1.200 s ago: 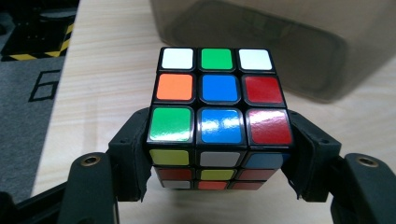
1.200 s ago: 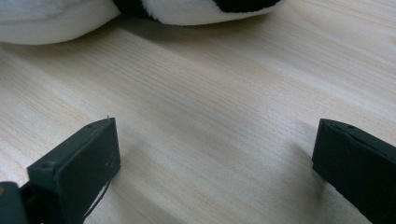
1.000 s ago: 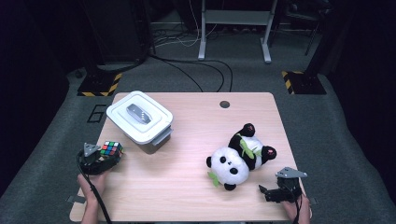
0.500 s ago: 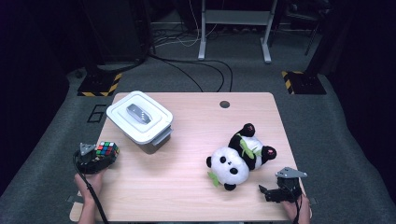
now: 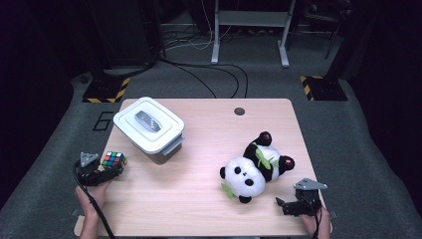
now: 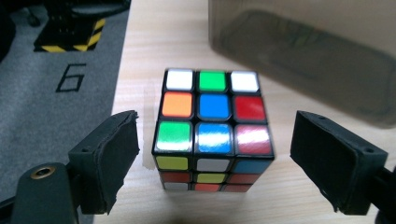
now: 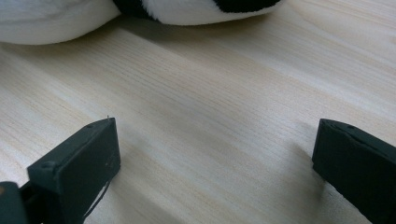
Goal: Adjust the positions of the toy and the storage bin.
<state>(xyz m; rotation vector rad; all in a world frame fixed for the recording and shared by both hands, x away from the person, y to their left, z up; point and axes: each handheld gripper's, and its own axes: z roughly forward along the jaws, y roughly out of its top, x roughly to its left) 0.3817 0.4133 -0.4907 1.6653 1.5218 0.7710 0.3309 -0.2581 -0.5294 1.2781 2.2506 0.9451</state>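
Fingers [image 6: 116, 154] on my left gripper [image 6: 212, 163] stand spread, one on each side of the Rubik's cube [image 6: 212, 140], with a clear gap between each pad and the cube's flanks; they have just been opening, and the cube sits between them without being pinched. A second ago the cube rode in those fingers just off the left edge of the worktop [image 5: 199, 199]; now it rests on the wood at that same left edge, near the front corner, and my left hand [image 5: 92, 194] sits slightly lower and further out than before. My right gripper [image 7: 215, 158] has not shifted: its fingers [image 7: 79, 163] are spread wide over bare wood near the front right corner, holding nothing, with the plush panda [image 5: 254, 169] just beyond them, exactly as in the earlier frames. The white lidded box [image 5: 149, 124] and the panda lie where they lay.

The cube has no long axis, being equal on every side. It stands flat on one face, and in the left gripper view its top grid runs almost square to my fingers, one upright face turned straight back at the camera. From the high view it looks turned a little against the worktop's edge, one corner toward the white box, though the cube is small there and I cannot be sure of the angle. The box stands well apart from it, toward the back left of the worktop.
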